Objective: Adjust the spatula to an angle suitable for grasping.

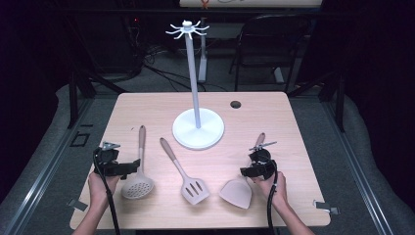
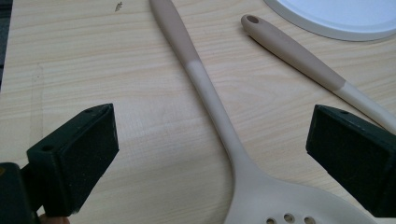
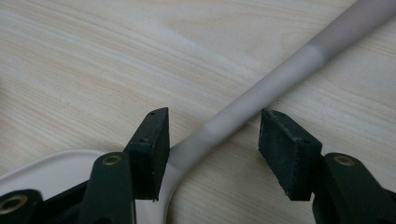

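Observation:
Three beige utensils lie on the wooden table (image 1: 147, 107): a perforated skimmer (image 1: 138, 183), a slotted turner (image 1: 194, 188) and a solid spatula (image 1: 236, 192). Behind them stands a white hook stand (image 1: 198, 128). My left gripper (image 1: 117, 164) hovers low at the skimmer's left. Its jaws are wide open (image 2: 210, 140), and the skimmer's handle (image 2: 210, 98) lies ahead between them. My right gripper (image 1: 258, 164) sits over the spatula's neck. Its jaws (image 3: 212, 144) straddle the spatula's handle (image 3: 280, 74). The left pad is close against the neck, and a gap shows at the right pad.
The stand's round base (image 2: 341, 18) lies just beyond the turner's handle (image 2: 294, 51). A cable hole (image 1: 235, 104) marks the table's far right. A dark chair (image 1: 269, 39) stands behind the table. Bare wood lies between the utensils and the front edge.

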Action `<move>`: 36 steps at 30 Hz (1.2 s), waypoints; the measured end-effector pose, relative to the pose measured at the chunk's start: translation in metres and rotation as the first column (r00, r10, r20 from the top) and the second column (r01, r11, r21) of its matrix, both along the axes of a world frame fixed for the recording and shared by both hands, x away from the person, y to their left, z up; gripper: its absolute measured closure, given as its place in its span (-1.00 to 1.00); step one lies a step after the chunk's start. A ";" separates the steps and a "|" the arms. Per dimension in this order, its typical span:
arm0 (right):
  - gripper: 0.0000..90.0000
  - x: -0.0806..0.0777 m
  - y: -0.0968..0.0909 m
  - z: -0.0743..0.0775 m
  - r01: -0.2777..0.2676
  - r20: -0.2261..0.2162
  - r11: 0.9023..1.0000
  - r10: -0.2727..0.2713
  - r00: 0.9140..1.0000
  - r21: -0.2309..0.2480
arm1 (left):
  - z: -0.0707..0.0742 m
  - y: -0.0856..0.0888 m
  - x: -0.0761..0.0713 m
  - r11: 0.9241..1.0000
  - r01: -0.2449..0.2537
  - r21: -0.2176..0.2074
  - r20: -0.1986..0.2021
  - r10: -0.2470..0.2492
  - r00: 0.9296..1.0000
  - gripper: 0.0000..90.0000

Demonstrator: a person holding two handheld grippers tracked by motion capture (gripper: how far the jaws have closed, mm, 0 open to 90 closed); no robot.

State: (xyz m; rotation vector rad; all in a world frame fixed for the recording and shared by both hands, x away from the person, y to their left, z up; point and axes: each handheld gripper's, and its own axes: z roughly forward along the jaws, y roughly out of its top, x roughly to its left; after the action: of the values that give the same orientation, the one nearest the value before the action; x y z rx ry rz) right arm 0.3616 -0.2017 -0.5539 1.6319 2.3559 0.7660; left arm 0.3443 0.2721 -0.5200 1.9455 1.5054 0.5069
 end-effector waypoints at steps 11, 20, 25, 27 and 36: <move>0.05 0.004 -0.006 -0.003 0.012 -0.052 0.998 -0.008 0.999 0.066 | 0.003 0.002 -0.004 1.000 -0.008 -0.024 0.021 0.009 1.000 -0.97; 0.19 0.006 -0.009 -0.002 -0.010 -0.088 0.996 0.018 0.996 0.091 | 0.001 0.002 -0.003 1.000 0.003 -0.018 0.010 -0.002 1.000 -0.97; 0.23 0.007 -0.011 -0.001 -0.025 -0.109 0.996 0.034 0.993 0.087 | 0.001 0.001 -0.004 1.000 0.006 -0.016 0.008 -0.006 1.000 -0.96; 0.27 0.008 -0.012 0.000 -0.030 -0.120 0.996 0.041 0.992 0.085 | 0.001 0.001 -0.004 1.000 0.008 -0.017 0.005 -0.008 1.000 -0.96; 0.41 0.007 -0.012 0.003 -0.072 -0.158 0.995 0.081 0.984 0.064 | 0.001 0.001 -0.004 1.000 0.023 -0.013 -0.001 -0.023 1.000 -0.96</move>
State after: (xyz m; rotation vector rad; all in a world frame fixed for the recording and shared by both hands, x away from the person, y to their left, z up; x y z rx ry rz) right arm 0.3682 -0.2139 -0.5507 1.6940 2.5428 0.7494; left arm 0.3407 0.2726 -0.5189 1.9515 1.4814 0.4853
